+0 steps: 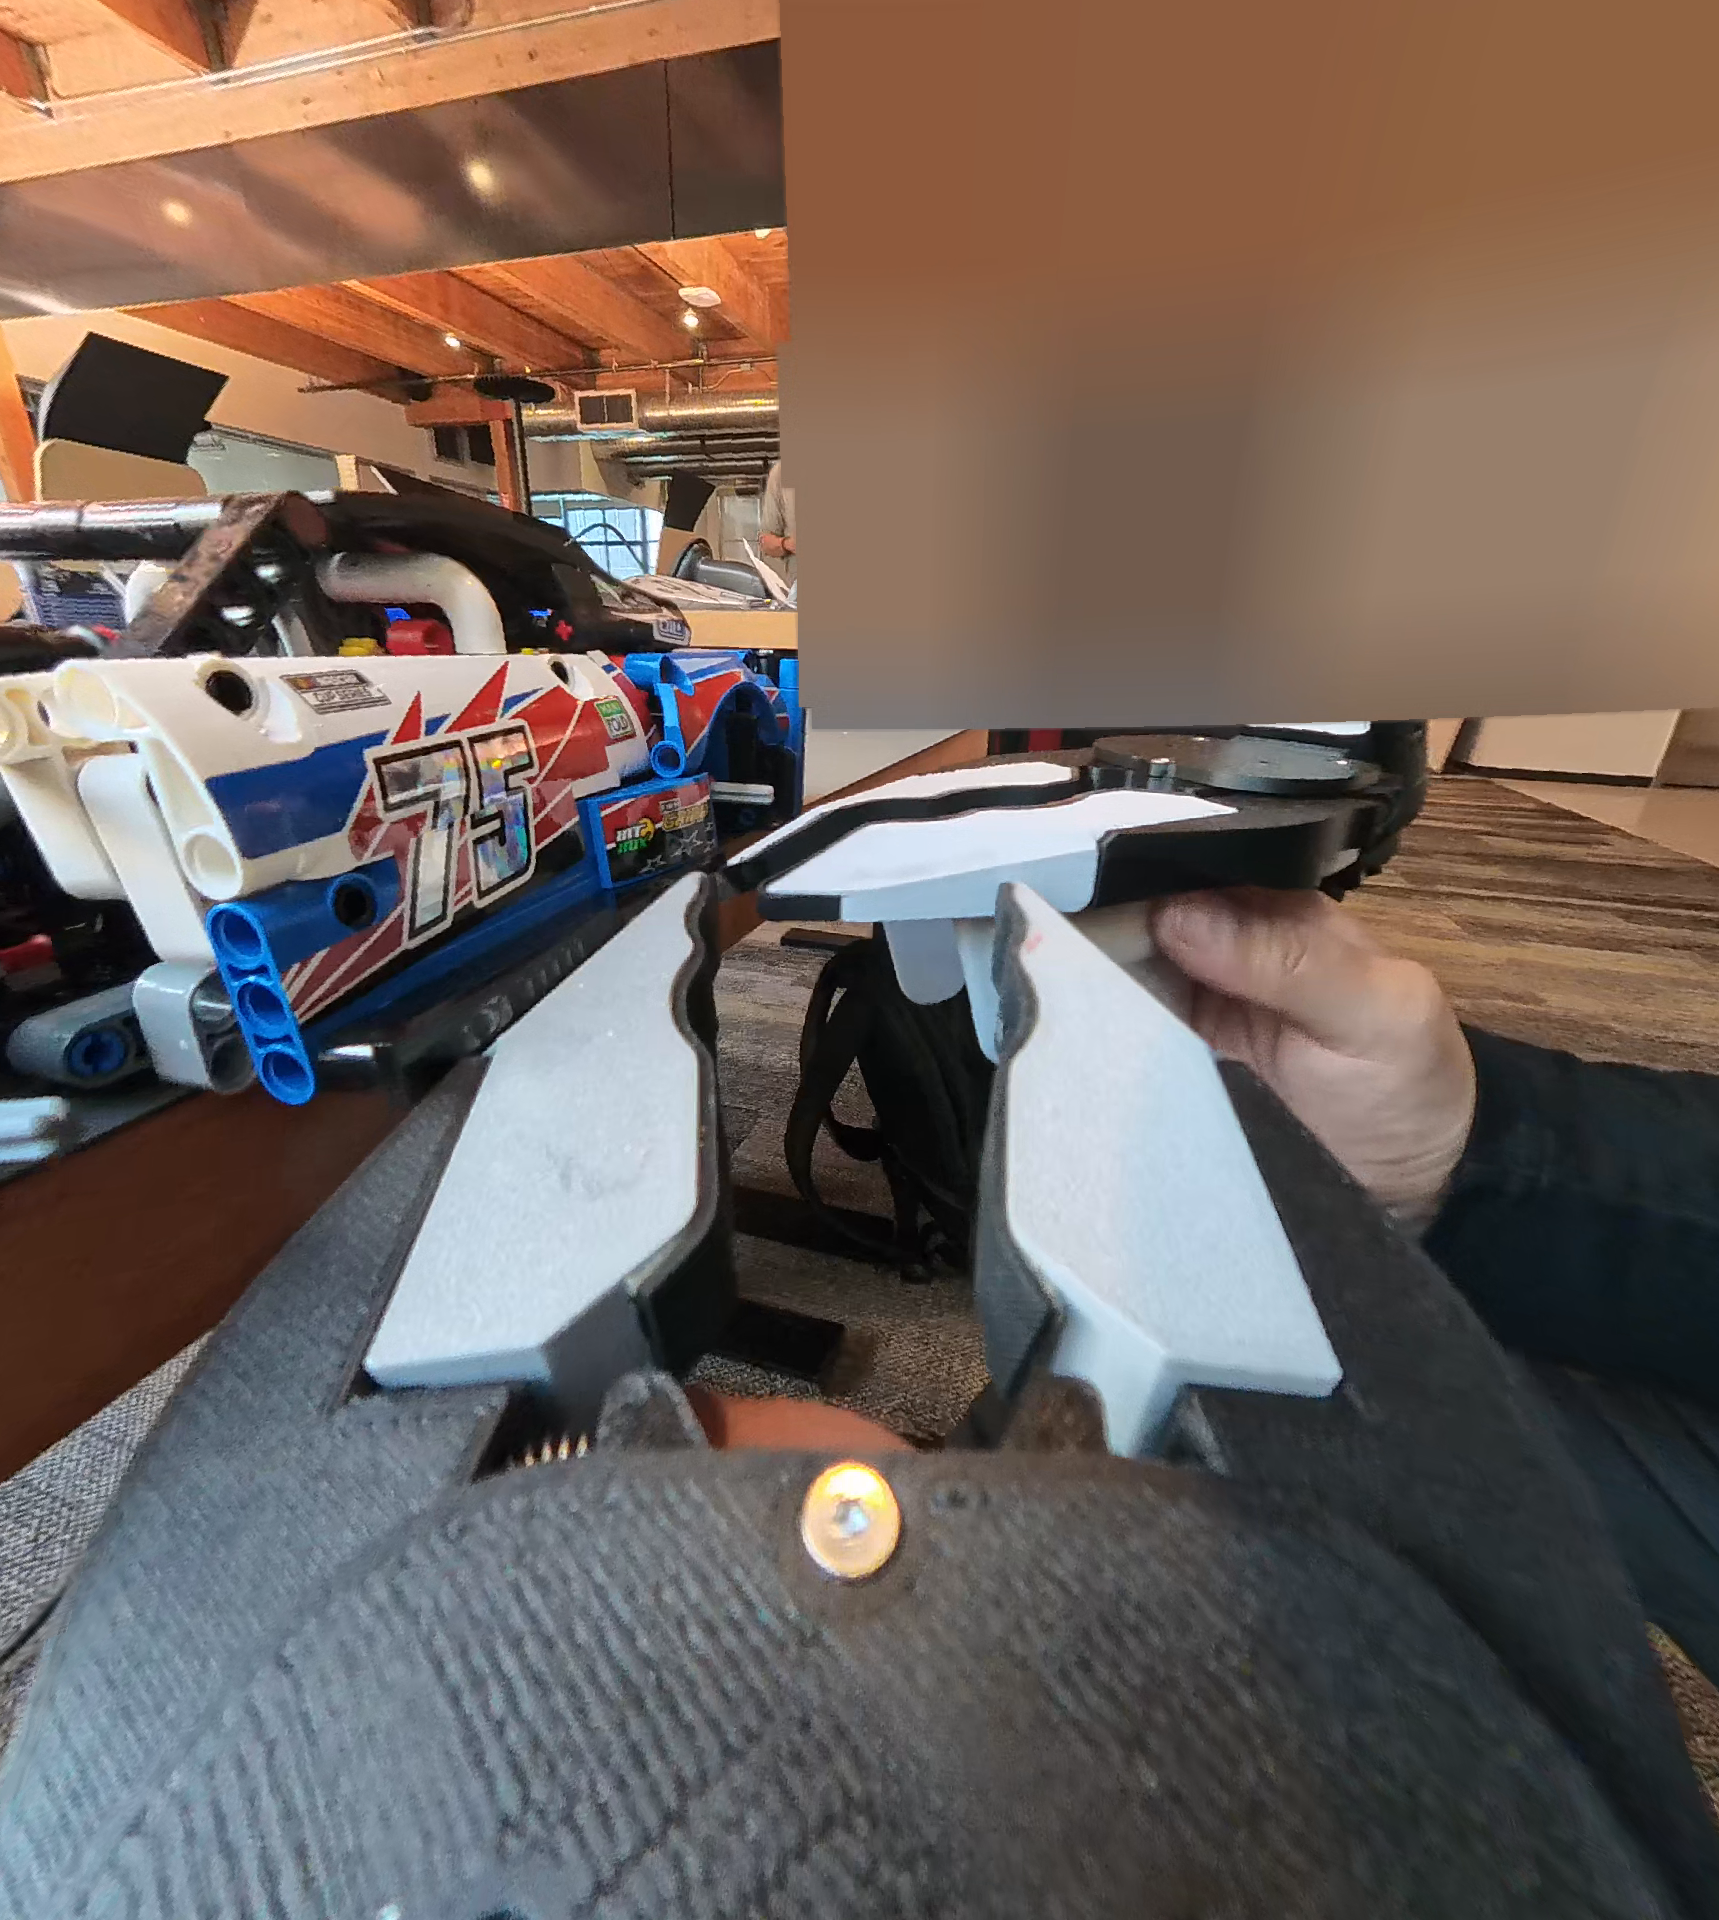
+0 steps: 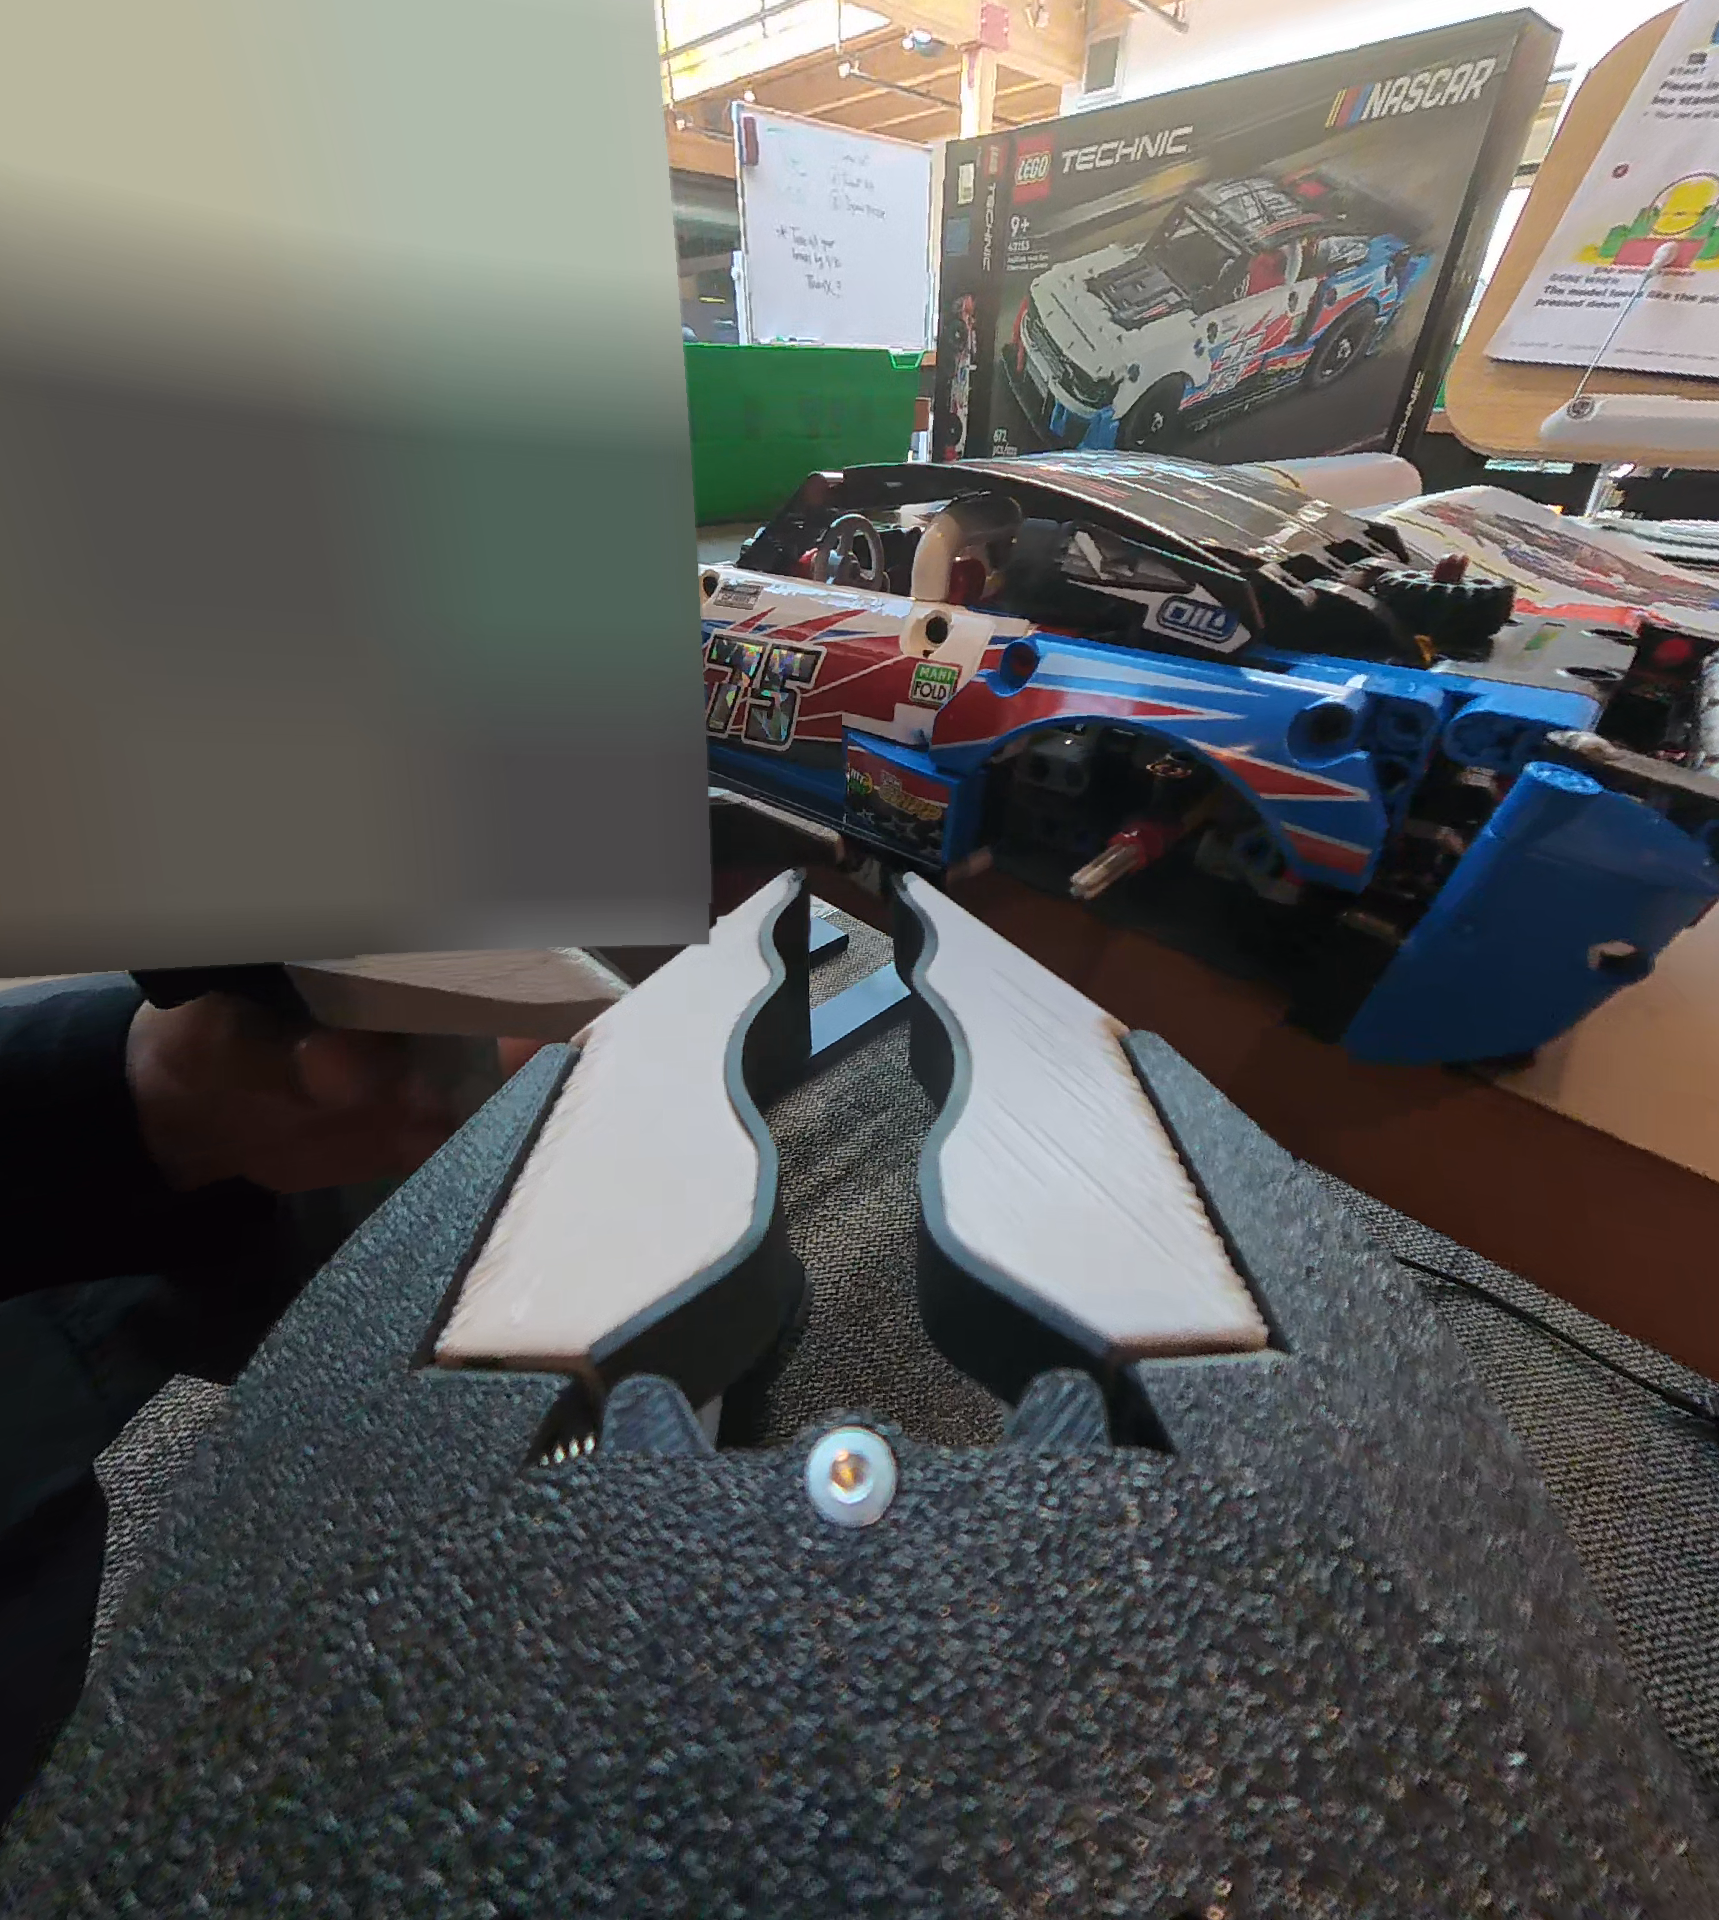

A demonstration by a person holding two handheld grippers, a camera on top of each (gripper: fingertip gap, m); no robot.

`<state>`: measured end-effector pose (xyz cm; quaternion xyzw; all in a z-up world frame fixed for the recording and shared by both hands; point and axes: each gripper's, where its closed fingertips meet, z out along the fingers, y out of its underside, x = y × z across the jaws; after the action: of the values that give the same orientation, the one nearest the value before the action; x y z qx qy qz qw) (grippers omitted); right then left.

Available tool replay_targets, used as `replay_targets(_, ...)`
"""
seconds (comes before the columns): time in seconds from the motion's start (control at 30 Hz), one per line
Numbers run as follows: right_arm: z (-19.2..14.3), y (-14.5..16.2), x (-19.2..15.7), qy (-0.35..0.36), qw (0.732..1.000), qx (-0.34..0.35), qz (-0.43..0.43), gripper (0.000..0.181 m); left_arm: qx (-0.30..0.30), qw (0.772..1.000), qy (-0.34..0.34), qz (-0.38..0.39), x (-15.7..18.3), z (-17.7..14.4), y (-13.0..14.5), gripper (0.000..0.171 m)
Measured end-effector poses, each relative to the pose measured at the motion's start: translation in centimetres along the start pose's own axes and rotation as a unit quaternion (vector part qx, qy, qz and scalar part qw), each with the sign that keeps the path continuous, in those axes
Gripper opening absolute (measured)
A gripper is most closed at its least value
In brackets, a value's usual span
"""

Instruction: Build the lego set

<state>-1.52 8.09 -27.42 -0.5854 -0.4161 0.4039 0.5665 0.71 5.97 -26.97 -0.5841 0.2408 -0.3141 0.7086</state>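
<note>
The Lego race car (image 1: 367, 810), white, blue and red with a black roof, stands on the wooden table (image 1: 55, 1278). It also shows in the right wrist view (image 2: 1198, 727), rear end toward me, wheel arches empty. My left gripper (image 1: 855, 904) is open and empty, held off the table's edge over the carpet, right of the car. My right gripper (image 2: 842, 894) is open by a narrow gap and empty, pointing at the car's side. It crosses the left wrist view (image 1: 751, 883), held by a hand (image 1: 1333, 1029). A small black wheel (image 2: 1447, 603) lies on the car's rear.
The set's box (image 2: 1198, 281) stands behind the car. An instruction sheet on a stand (image 2: 1717, 177) and an open booklet (image 2: 1561, 551) are at the right. A black backpack (image 1: 886, 1091) lies on the carpet below. A green bin (image 2: 803, 416) stands far back. Between my right fingertips and the small black wheel (image 2: 1447, 603) there is roughly 9 centimeters.
</note>
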Motion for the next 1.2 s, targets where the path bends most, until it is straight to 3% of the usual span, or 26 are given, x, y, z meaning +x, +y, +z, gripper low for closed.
replay_targets(0.5,0.01,-0.38,0.43,0.034,0.999,0.016,-0.033,0.008,-0.009,0.999,-0.021,0.045,-0.23,-0.11,0.36,0.047)
replay_targets(1.2,0.1,-0.27,0.92,0.109,0.992,0.016,-0.062,0.0,-0.01,0.999,-0.027,0.031,-0.82,-0.55,0.26,0.037)
